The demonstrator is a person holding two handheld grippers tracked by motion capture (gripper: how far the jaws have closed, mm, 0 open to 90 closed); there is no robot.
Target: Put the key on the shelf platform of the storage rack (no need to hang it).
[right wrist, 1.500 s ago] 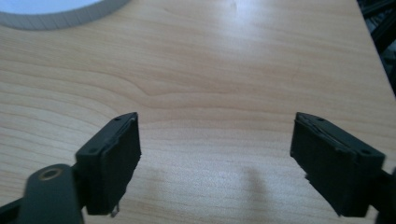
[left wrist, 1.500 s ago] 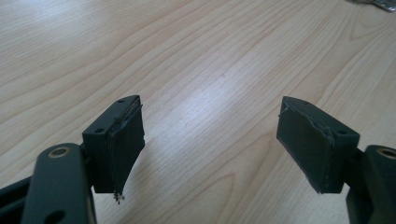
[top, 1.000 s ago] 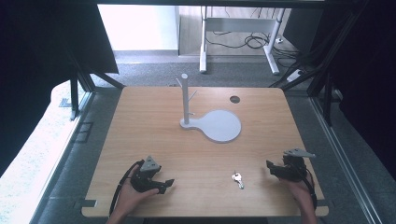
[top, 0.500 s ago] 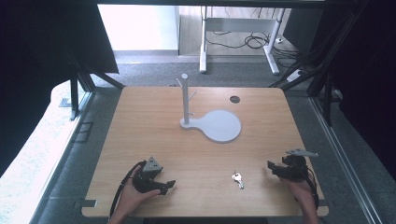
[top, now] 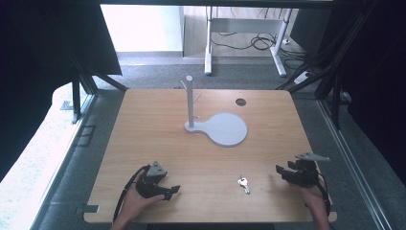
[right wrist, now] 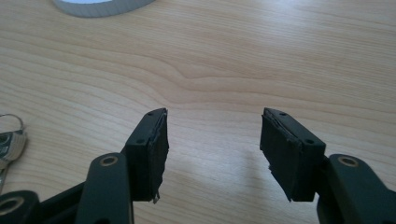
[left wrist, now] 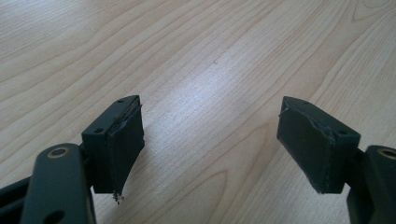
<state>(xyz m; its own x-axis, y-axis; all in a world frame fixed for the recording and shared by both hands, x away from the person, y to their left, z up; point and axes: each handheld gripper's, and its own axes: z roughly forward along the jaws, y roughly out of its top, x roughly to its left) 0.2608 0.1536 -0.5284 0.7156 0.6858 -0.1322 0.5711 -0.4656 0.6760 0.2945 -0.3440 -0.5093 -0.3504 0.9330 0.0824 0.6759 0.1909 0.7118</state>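
A small silver key on a ring [top: 243, 183] lies flat on the wooden table [top: 158, 139], near the front edge and right of centre. It also lies at the left edge of the right gripper view, as the key [right wrist: 9, 144]. My right gripper [top: 280, 171] rests to the right of the key and points left toward it. Its jaws [right wrist: 212, 140] have just been closing but stand apart over bare wood, with nothing between them. My left gripper [top: 174, 190] rests at the front left, open, with only table between its pads [left wrist: 210, 135].
A grey stand rises mid-table: an upright post with short pegs [top: 190, 100] on a round flat base [top: 225, 128], whose rim [right wrist: 100, 5] lies ahead of the right gripper. A dark round hole [top: 241, 102] sits near the far edge. Black frame struts flank the table.
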